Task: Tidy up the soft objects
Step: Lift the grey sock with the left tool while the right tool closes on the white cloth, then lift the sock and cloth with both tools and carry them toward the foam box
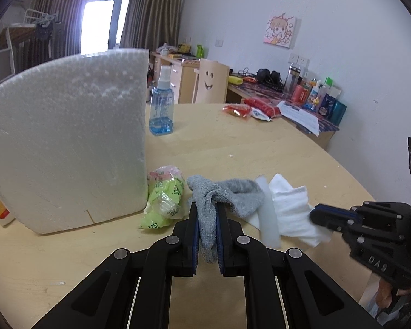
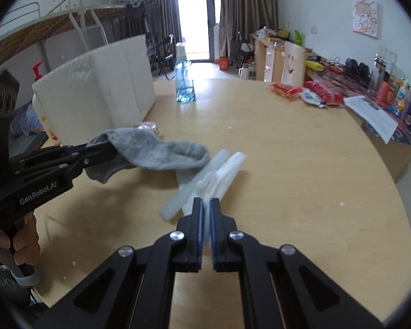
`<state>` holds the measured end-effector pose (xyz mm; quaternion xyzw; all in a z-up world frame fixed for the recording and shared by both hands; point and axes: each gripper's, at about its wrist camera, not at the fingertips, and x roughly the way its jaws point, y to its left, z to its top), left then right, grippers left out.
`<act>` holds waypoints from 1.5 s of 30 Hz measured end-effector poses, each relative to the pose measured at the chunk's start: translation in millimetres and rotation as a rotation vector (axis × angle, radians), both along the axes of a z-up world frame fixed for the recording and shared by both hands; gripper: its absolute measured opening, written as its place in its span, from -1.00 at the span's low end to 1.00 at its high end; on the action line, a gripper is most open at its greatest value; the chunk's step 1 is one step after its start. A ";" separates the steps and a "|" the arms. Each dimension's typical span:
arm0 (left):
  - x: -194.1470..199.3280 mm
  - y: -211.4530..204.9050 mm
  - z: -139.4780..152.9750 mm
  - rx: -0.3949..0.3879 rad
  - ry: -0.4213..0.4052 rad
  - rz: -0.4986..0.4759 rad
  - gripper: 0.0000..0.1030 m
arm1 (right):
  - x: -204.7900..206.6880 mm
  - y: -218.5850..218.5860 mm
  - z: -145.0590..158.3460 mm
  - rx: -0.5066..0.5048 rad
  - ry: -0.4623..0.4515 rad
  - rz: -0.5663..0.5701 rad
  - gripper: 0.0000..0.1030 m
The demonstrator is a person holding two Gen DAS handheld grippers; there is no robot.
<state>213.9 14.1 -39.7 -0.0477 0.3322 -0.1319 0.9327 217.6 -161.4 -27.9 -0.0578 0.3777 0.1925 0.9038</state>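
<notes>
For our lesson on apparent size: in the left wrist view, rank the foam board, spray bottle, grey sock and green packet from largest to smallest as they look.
1. Foam board, by far the largest.
2. Grey sock.
3. Green packet and spray bottle: these look alike, and the bottle stands farther from the camera, so I won't rank them.

A crumpled grey sock drapes partly over a white sock lying on the wooden table.

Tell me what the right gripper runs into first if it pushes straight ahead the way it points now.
The right gripper is already shut on the white cloth, so that bunches first. Beyond it the line looks like bare table, with the translucent strip just to its left; depth is hard to judge.
</notes>
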 end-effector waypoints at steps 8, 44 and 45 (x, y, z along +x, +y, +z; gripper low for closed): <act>-11.0 -1.1 10.6 0.006 -0.031 0.006 -0.78 | -5.6 -11.2 14.7 0.012 -0.047 -0.019 -0.88; -12.7 -0.2 8.6 0.006 -0.028 -0.007 -0.78 | 27.4 -5.6 -38.6 -0.113 0.095 0.019 -0.39; -13.2 0.4 8.7 0.005 -0.027 -0.006 -0.78 | 28.7 -5.5 -38.4 -0.109 0.099 0.016 -0.60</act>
